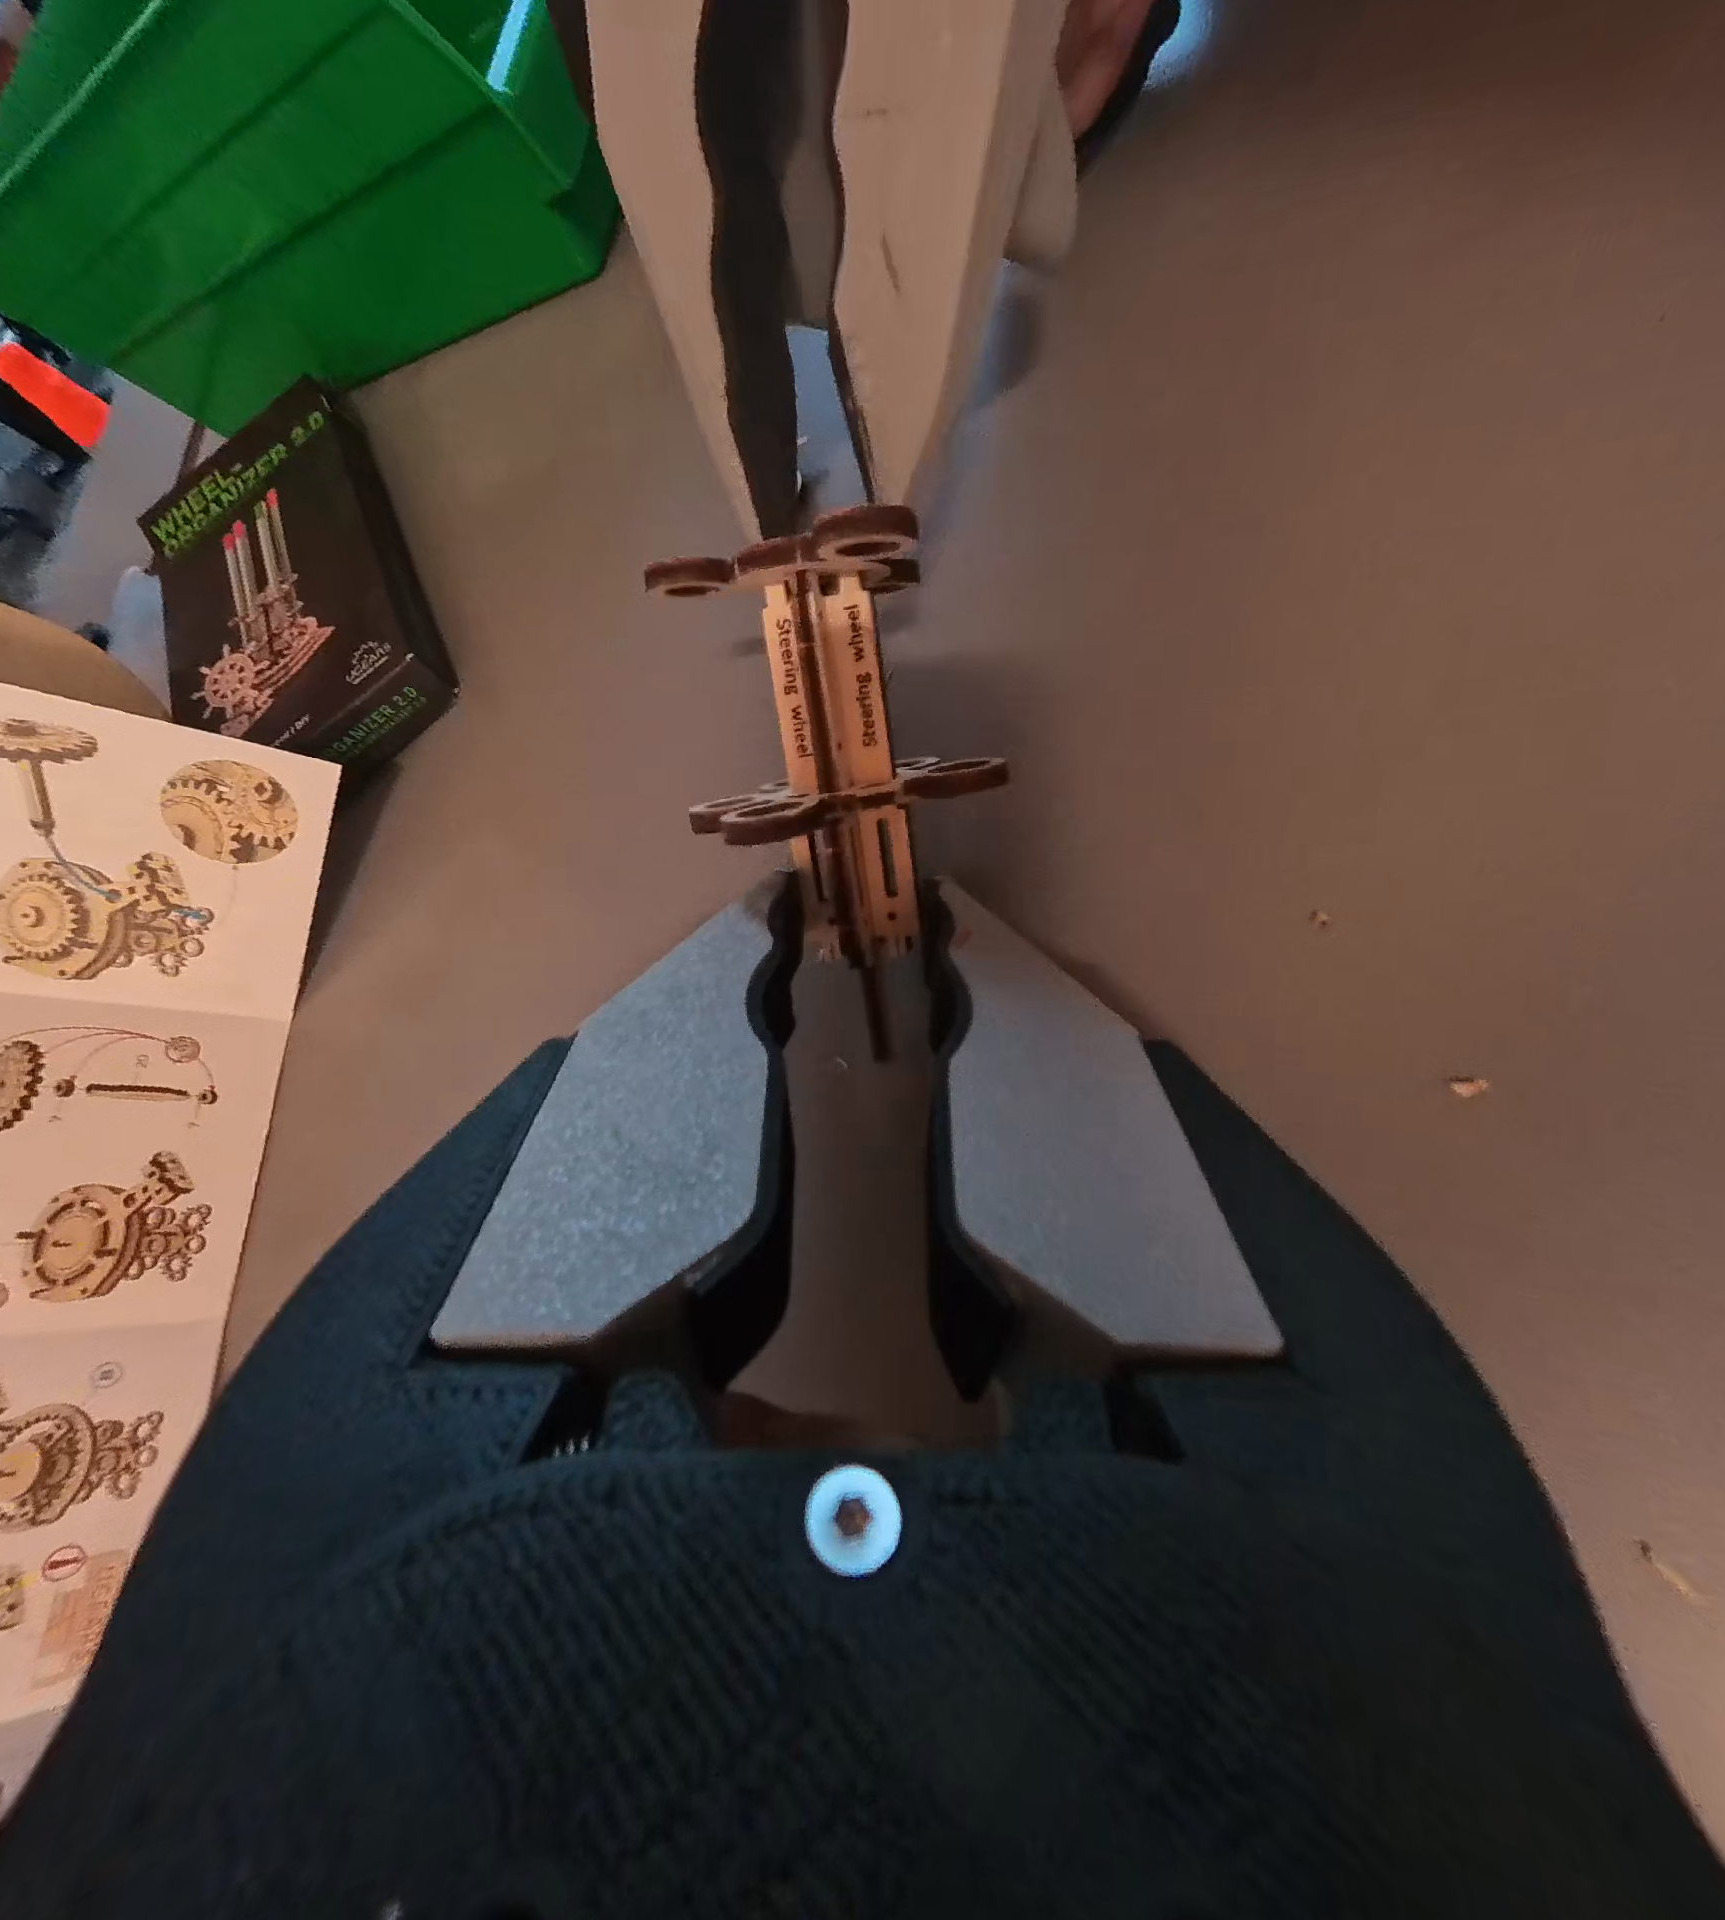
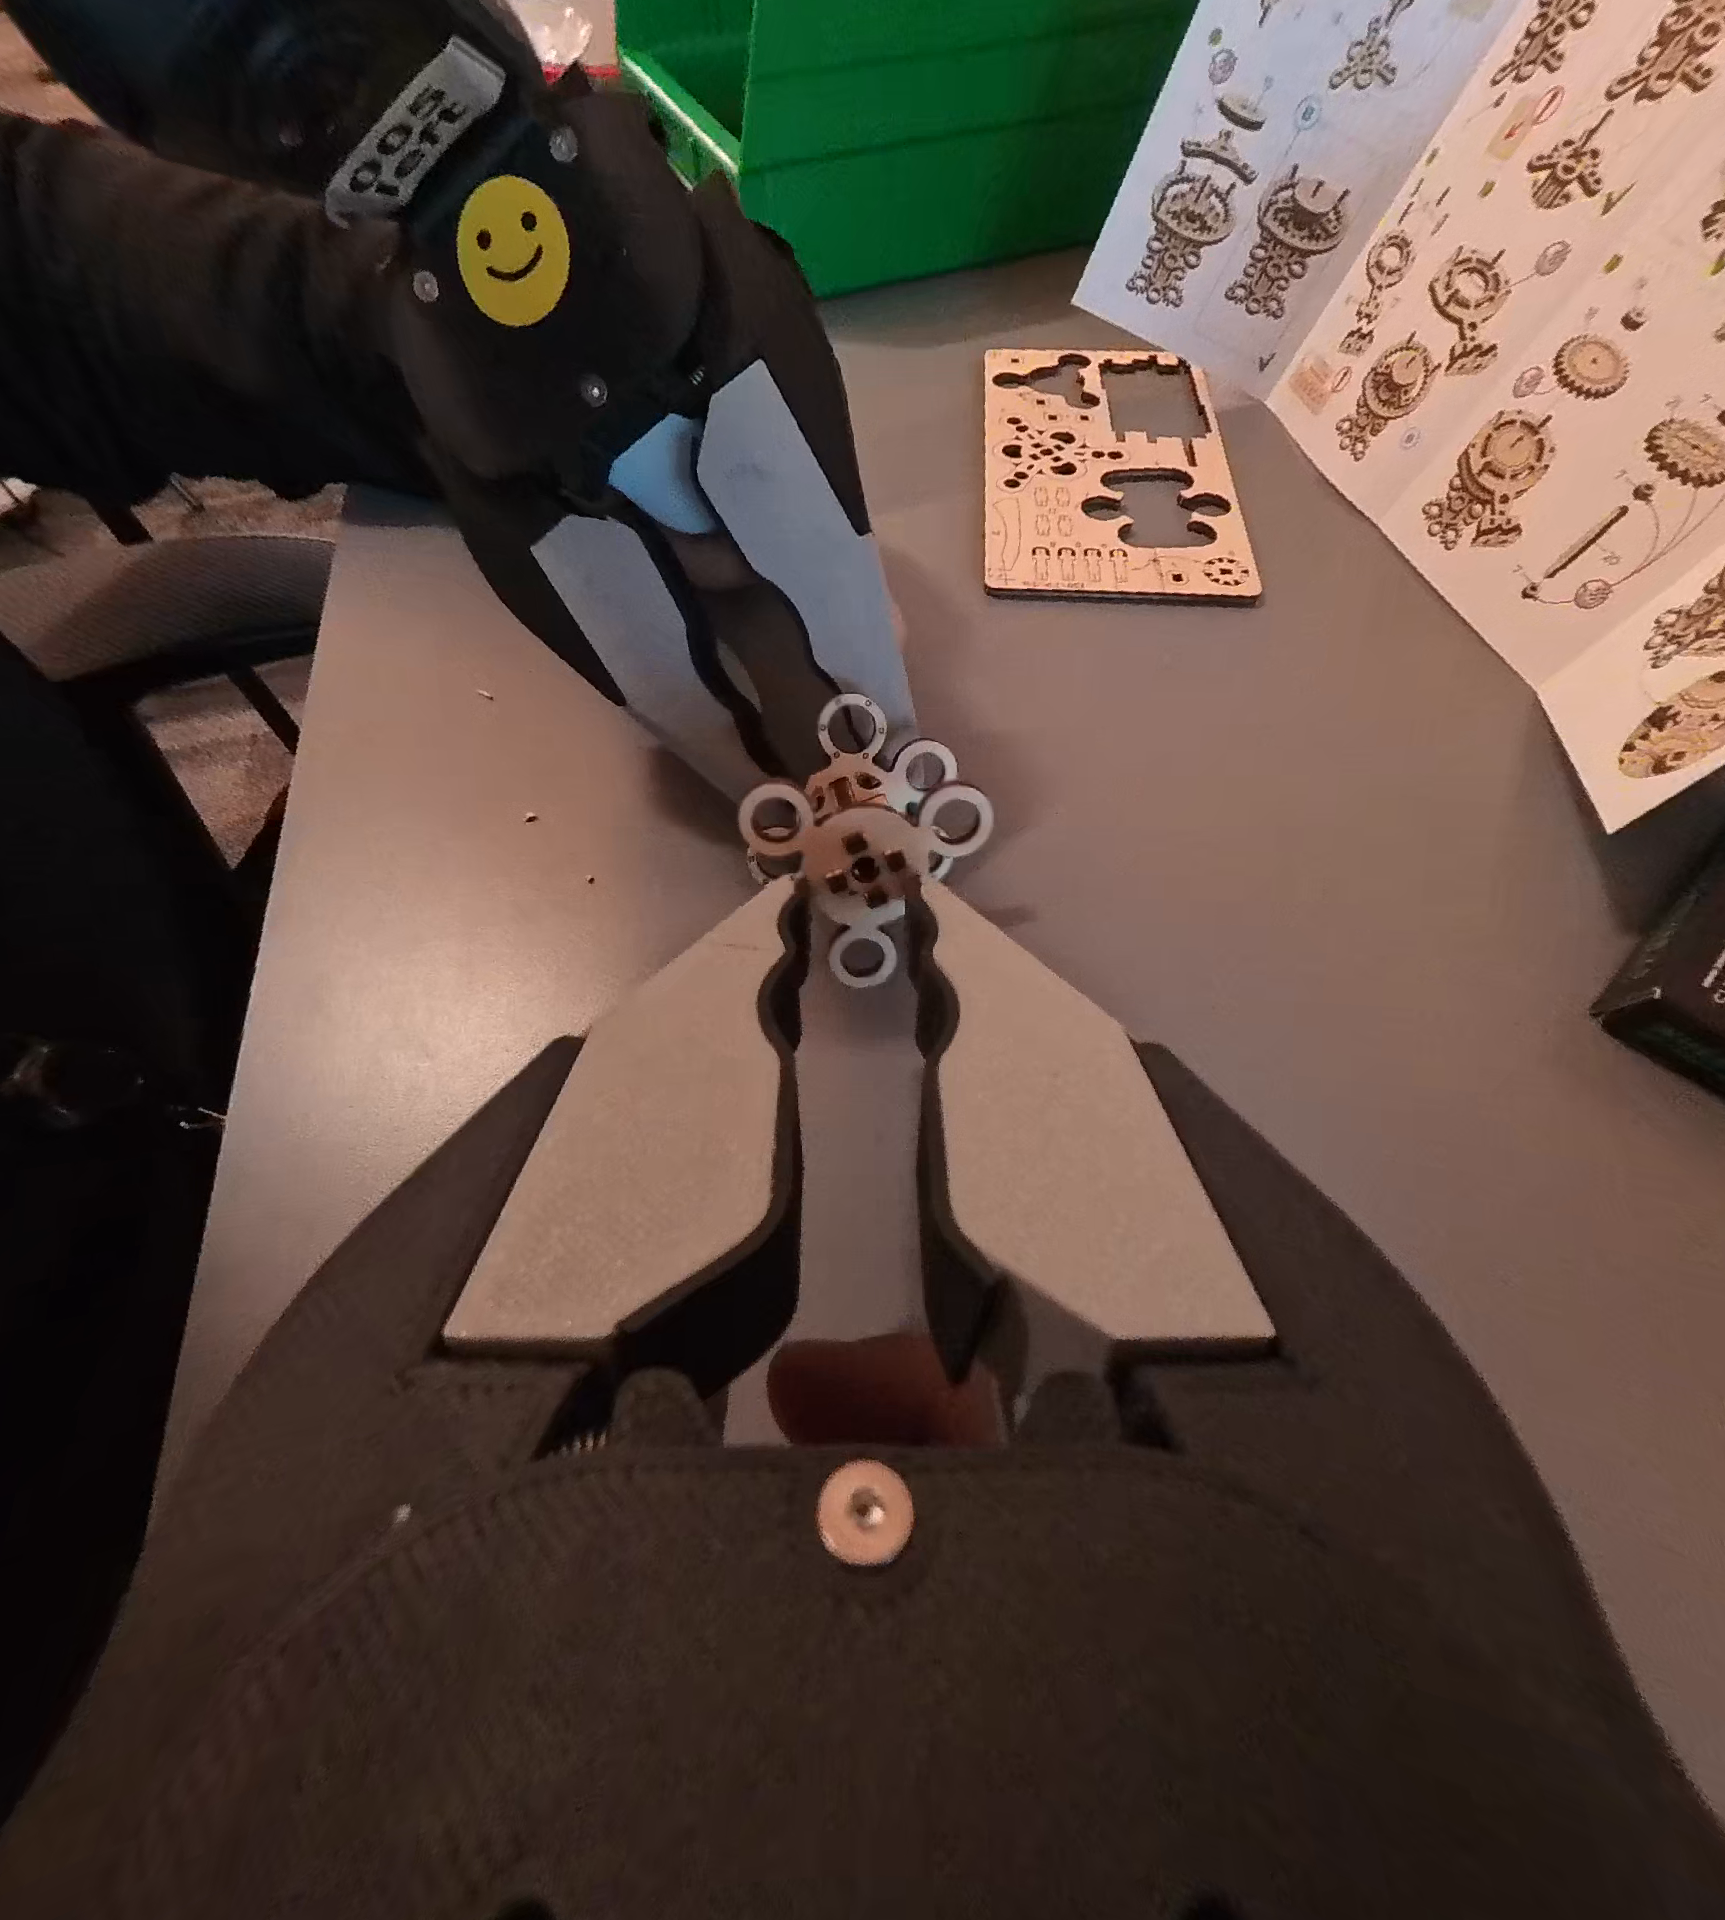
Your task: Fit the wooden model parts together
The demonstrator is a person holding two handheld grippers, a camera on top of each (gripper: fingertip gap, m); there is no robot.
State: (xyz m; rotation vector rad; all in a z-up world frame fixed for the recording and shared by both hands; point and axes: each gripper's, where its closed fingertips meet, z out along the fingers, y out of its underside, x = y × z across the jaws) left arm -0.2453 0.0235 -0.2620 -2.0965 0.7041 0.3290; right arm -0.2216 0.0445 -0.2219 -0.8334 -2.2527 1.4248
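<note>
Both grippers clamp one pale wooden model column with two ring-lobed discs [image 1: 837, 727] above the grey worktop [image 1: 1357, 727]: left gripper [image 1: 858, 935] fingers on its near end, right gripper [image 2: 858, 904] fingers on the far disc. This looks like the pressing-together step; next calls for a straight push along the column, I judge.

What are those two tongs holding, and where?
Both grip one wooden model piece: left tongs pinch its near post end, right tongs its far ringed-disc end.
</note>
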